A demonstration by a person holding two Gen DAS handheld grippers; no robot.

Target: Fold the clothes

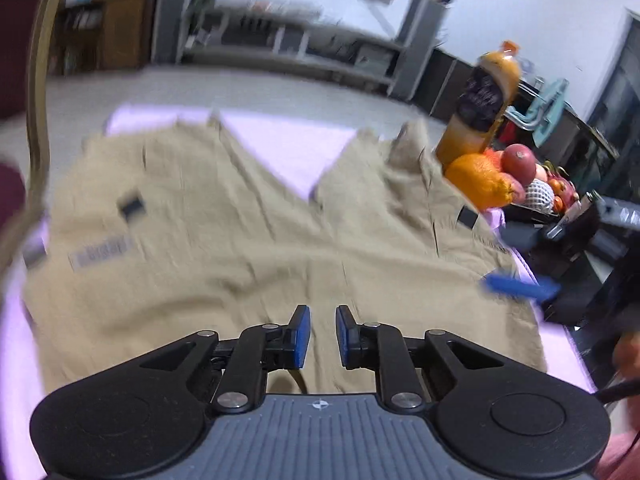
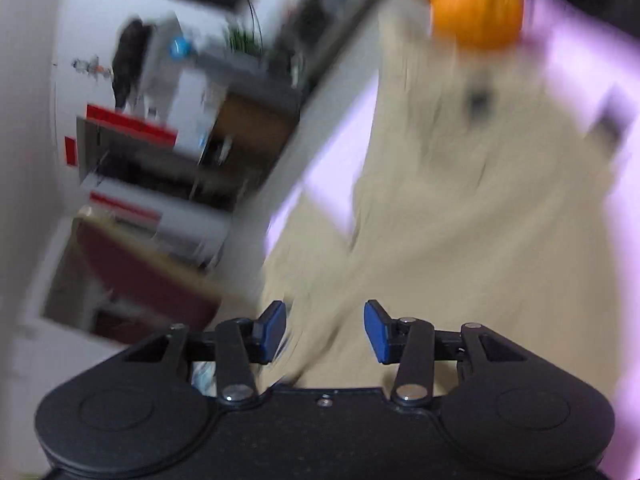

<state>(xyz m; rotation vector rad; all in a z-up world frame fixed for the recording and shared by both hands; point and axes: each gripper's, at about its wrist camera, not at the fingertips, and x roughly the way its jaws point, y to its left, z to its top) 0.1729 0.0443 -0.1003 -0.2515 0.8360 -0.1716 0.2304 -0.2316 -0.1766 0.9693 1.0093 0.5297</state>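
- My left gripper [image 1: 322, 334] hangs over the near edge of the tan shorts [image 1: 248, 248]; its blue pads stand a narrow gap apart, nothing pinched between them, cloth showing below the gap.
- My right gripper [image 2: 325, 330] has a wider gap, blue pads clearly apart, no fabric clamped; tan cloth lies under and ahead of it. The view is heavily smeared.
- The shorts lie spread flat on a pale lilac table cover [image 1: 292, 148], two legs splaying away from me with a V of lilac between them.
- The fabric is matte, woven-looking and creased, with soft wrinkles across the seat and legs.
- A small dark rectangular tab [image 1: 131, 207] and a grey printed label [image 1: 102, 255] sit on the left leg; another dark tab [image 1: 467, 216] on the right leg.
- In the left view a blue fingertip of the other gripper [image 1: 520, 289] shows at the right edge of the shorts.
- Just past the right leg: a round orange fruit [image 1: 478, 180], bumpy skin, a red apple [image 1: 519, 162], and a tall juice bottle [image 1: 480, 108] with a dark label.
- A curved brass-coloured chair frame [image 1: 38, 92] at far left.
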